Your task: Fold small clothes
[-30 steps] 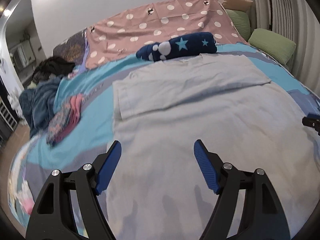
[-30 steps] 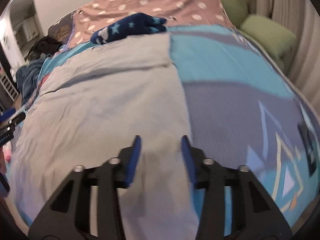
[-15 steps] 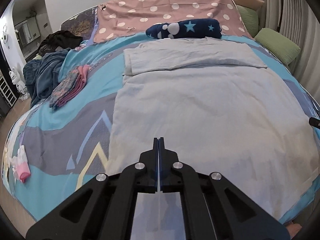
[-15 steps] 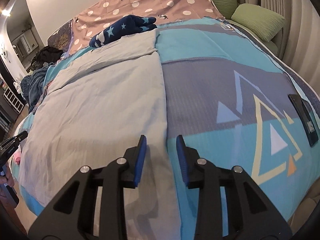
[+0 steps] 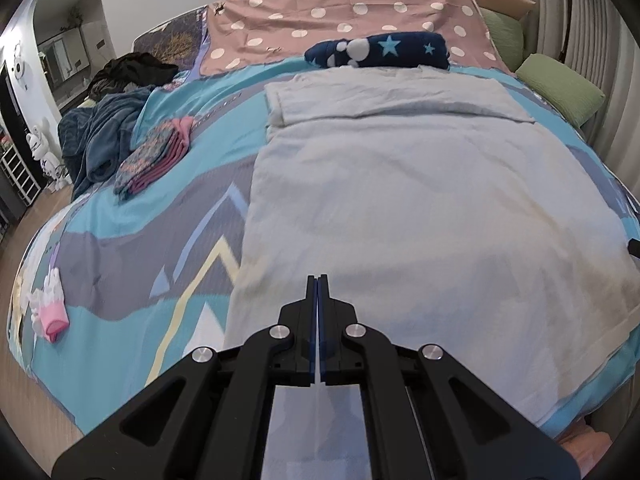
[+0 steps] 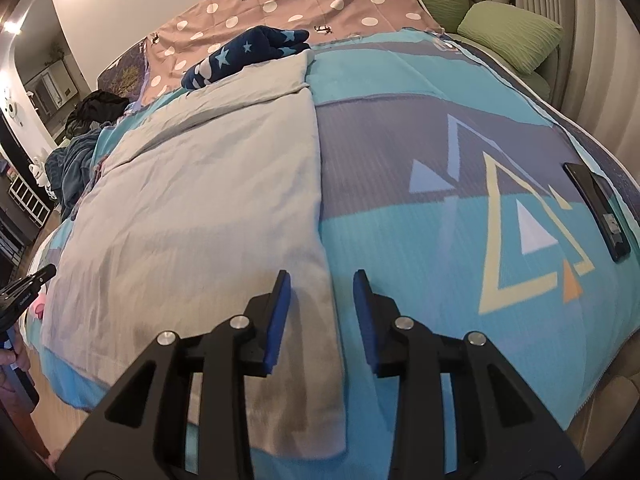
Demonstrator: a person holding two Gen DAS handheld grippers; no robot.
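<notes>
A large pale grey cloth (image 5: 420, 200) lies flat on the bed, its far end folded over. My left gripper (image 5: 317, 280) is shut above the cloth's near left part, with nothing visibly pinched between its pads. In the right wrist view the same cloth (image 6: 200, 200) fills the left half. My right gripper (image 6: 322, 284) hovers over the cloth's right edge, which runs between its fingers. Its jaws are opening slightly and the blue pads press on nothing. The left gripper's tip (image 6: 40, 274) shows at that view's left border.
A rolled navy star blanket (image 5: 380, 50) lies past the cloth, before a pink dotted sheet (image 5: 340, 0). Green pillows (image 5: 560, 92) sit at the right. Folded patterned clothes (image 5: 156, 156), a dark blanket heap (image 5: 100, 136) and a small pink-white garment (image 5: 48, 308) lie left. A black phone (image 6: 600, 212) rests at the right.
My left gripper went from wide open to shut. Both grippers drew back from the cloth toward the near side of the bed, so more of the bed shows.
</notes>
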